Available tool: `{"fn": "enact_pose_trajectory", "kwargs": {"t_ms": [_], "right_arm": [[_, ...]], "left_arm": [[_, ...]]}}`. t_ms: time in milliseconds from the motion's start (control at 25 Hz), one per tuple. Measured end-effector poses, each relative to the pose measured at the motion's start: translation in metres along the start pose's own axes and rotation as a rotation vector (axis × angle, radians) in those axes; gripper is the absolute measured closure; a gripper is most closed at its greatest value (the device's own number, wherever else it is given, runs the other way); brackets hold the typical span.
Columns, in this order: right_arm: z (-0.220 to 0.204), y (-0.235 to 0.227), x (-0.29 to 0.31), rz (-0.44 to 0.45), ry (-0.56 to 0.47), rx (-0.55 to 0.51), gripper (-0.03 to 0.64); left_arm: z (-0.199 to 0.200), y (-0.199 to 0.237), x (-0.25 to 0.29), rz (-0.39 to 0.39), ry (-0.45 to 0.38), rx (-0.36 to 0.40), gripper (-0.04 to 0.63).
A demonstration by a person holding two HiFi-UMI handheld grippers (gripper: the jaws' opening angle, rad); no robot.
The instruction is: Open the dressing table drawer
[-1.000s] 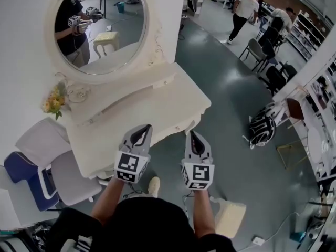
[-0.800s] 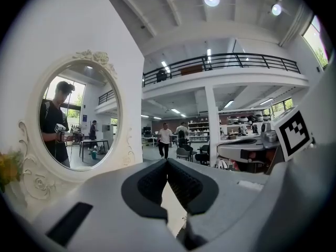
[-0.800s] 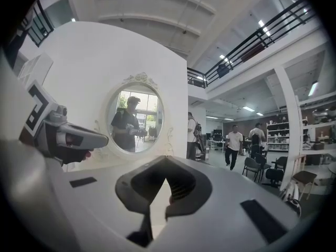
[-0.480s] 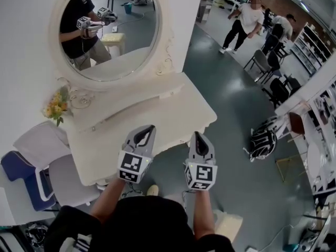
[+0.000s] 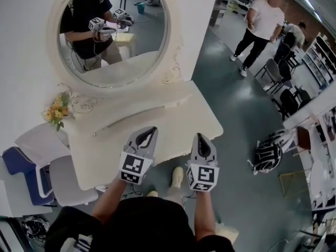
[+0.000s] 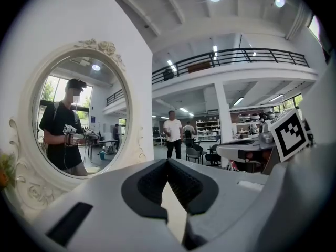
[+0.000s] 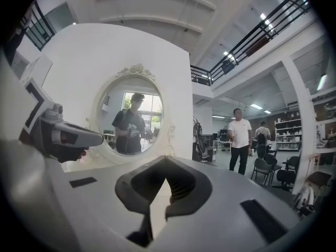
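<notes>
Both grippers I steer are closed and empty, left gripper (image 5: 147, 135) nearer than right gripper (image 5: 202, 139) to the dressing table (image 5: 173, 124) ahead.

Both bare forearms (image 5: 112, 197) reach forward side by side, the grey-and-white left hand-held gripper (image 5: 149, 131) and its matching right hand-held gripper (image 5: 201, 137) held about level and just apart, each with jaws closed on nothing, black-and-white marker cubes (image 5: 133, 168) facing up.

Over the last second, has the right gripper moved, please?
Yes. The right gripper has moved forward, towards the table. In the head view its tips were earlier short of the front edge and now meet it.
</notes>
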State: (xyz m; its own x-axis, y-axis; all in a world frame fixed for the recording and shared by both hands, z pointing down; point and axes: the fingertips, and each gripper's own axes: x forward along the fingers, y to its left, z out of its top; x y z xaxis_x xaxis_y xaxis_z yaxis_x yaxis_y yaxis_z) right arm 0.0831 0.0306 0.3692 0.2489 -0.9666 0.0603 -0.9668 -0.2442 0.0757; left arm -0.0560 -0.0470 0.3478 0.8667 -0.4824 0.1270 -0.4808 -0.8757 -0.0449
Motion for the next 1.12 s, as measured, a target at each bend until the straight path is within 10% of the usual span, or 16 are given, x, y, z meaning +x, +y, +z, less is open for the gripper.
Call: {"fn": "enact_pose_trajectory", "kwargs": {"t_ms": [1120], "right_arm": [[-0.081, -0.057, 0.205, 0.339, 0.149, 0.016, 0.617]], "left_arm": [[-0.069, 0.067, 0.163, 0.319, 0.154, -0.157, 0.592]]}}
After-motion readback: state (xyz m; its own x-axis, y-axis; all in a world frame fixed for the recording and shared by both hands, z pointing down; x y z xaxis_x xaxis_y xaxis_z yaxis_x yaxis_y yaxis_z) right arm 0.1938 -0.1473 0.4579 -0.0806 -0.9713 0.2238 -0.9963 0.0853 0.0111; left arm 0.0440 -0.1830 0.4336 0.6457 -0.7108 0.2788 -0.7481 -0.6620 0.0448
